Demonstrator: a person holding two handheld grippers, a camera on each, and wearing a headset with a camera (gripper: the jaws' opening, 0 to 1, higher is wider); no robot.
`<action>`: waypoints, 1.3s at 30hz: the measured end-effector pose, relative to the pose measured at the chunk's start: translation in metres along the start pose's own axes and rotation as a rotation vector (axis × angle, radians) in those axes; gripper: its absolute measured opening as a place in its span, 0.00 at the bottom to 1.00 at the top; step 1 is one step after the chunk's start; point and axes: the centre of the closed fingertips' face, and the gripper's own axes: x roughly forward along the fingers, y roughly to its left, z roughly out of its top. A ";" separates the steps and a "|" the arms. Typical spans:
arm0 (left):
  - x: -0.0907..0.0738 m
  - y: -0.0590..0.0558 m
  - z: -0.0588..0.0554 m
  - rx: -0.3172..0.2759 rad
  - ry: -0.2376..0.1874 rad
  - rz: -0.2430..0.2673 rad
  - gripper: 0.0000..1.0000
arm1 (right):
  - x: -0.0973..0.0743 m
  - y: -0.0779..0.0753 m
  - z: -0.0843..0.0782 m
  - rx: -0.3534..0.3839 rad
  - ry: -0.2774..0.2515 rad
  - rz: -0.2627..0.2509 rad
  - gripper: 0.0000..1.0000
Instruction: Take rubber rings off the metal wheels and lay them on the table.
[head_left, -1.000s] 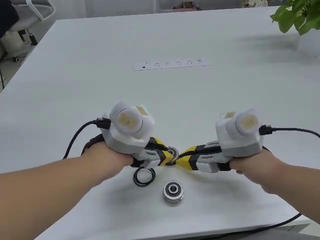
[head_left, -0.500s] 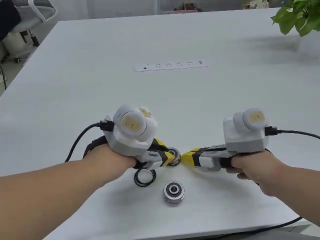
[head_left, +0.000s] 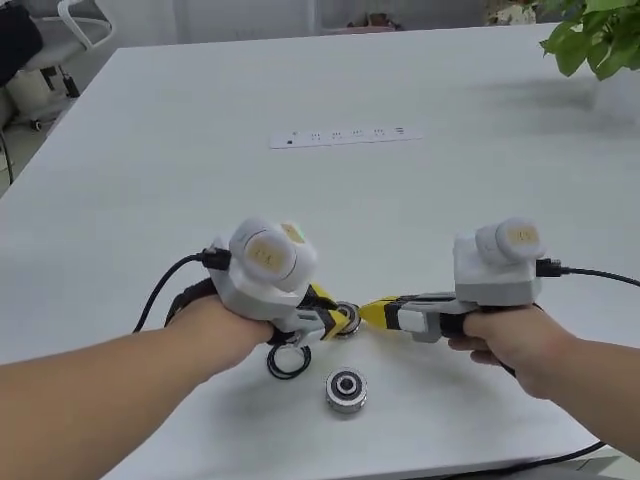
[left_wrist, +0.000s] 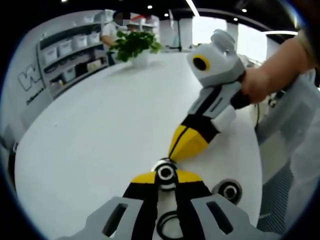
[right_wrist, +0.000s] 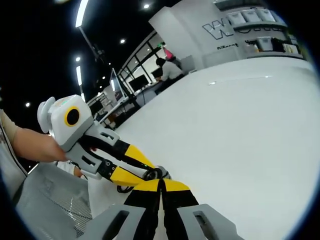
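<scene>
My left gripper (head_left: 337, 319) is shut on a small metal wheel (head_left: 347, 321), held just above the table; in the left gripper view the wheel (left_wrist: 166, 172) sits between the yellow jaw tips with a dark band round it. From the right, my right gripper (head_left: 364, 313) has its jaws shut, tips against the wheel's rim (right_wrist: 158, 173). Whether they pinch a ring there I cannot tell. A second metal wheel (head_left: 346, 388) lies flat near the front edge. Loose black rubber rings (head_left: 288, 360) lie under my left hand.
A white power strip (head_left: 345, 133) lies across the middle of the white table (head_left: 150, 180). A potted plant (head_left: 595, 38) stands at the far right corner, an office chair (head_left: 40, 45) beyond the far left. Black cables trail from both grippers.
The right gripper has drawn slightly right and lower. The left gripper keeps its hold on the wheel. The head camera has tilted a little.
</scene>
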 end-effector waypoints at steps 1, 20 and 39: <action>0.000 0.000 0.000 -0.002 0.001 0.000 0.12 | 0.000 0.002 0.000 -0.004 -0.001 0.003 0.00; 0.000 -0.001 0.001 -0.006 -0.008 0.002 0.12 | 0.007 0.021 0.003 -0.002 -0.011 0.087 0.00; -0.014 -0.006 0.009 -0.009 -0.040 -0.031 0.19 | -0.001 0.009 0.005 0.010 -0.009 0.048 0.00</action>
